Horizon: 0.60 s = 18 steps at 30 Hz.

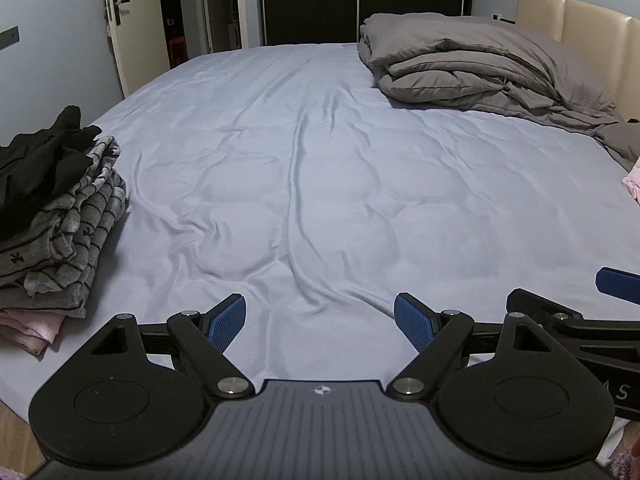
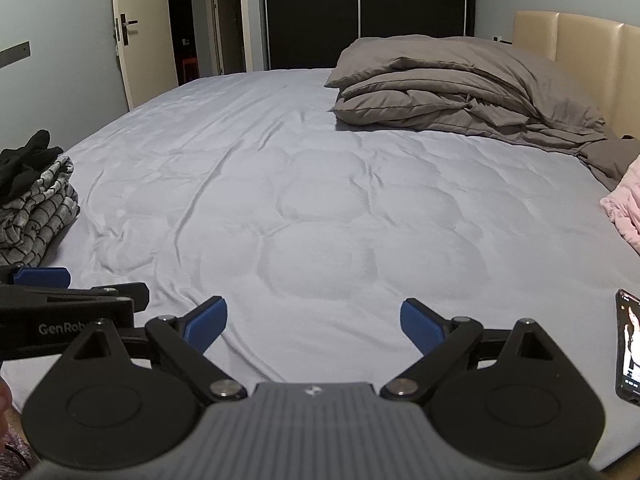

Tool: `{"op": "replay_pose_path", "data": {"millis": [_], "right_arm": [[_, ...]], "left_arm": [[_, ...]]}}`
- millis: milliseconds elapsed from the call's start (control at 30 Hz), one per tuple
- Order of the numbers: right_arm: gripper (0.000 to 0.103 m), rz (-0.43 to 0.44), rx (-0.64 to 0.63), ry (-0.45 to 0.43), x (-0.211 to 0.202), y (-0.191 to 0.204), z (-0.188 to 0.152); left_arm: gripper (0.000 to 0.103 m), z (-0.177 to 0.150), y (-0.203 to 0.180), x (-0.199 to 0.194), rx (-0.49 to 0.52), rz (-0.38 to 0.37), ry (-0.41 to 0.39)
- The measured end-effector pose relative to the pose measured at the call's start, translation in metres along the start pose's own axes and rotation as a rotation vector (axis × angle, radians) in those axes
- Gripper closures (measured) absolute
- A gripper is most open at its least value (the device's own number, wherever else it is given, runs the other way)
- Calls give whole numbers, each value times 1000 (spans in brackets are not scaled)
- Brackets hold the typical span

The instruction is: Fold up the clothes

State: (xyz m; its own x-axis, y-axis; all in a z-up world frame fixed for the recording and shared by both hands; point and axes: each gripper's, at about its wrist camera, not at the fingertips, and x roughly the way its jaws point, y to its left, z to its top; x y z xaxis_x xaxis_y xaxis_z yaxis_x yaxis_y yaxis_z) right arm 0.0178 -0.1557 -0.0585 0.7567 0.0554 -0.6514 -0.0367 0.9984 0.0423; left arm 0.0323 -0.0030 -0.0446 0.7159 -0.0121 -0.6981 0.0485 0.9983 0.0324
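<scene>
A stack of folded clothes [image 1: 60, 216] lies at the bed's left edge: black garment on top, grey striped ones under it, pink at the bottom. It also shows in the right wrist view [image 2: 36, 200]. A crumpled pink garment [image 2: 624, 208] lies at the bed's right edge; a sliver of it shows in the left wrist view [image 1: 632, 184]. My left gripper [image 1: 320, 320] is open and empty above the near sheet. My right gripper [image 2: 314, 322] is open and empty beside it. Each shows at the other's edge.
The light blue sheet [image 1: 320, 180] covers the bed. A folded grey duvet [image 1: 472, 68] lies at the far right by the beige headboard [image 2: 580, 44]. A phone [image 2: 628, 344] lies at the near right edge. A door [image 1: 120, 20] and dark wardrobe stand behind.
</scene>
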Motion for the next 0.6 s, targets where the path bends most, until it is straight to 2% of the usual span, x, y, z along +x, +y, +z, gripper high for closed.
{"op": "replay_pose_path", "data": {"millis": [600], "right_arm": [[8, 12, 0, -25, -2, 8, 4]], "left_arm": [[22, 4, 8, -6, -23, 12, -10]]}}
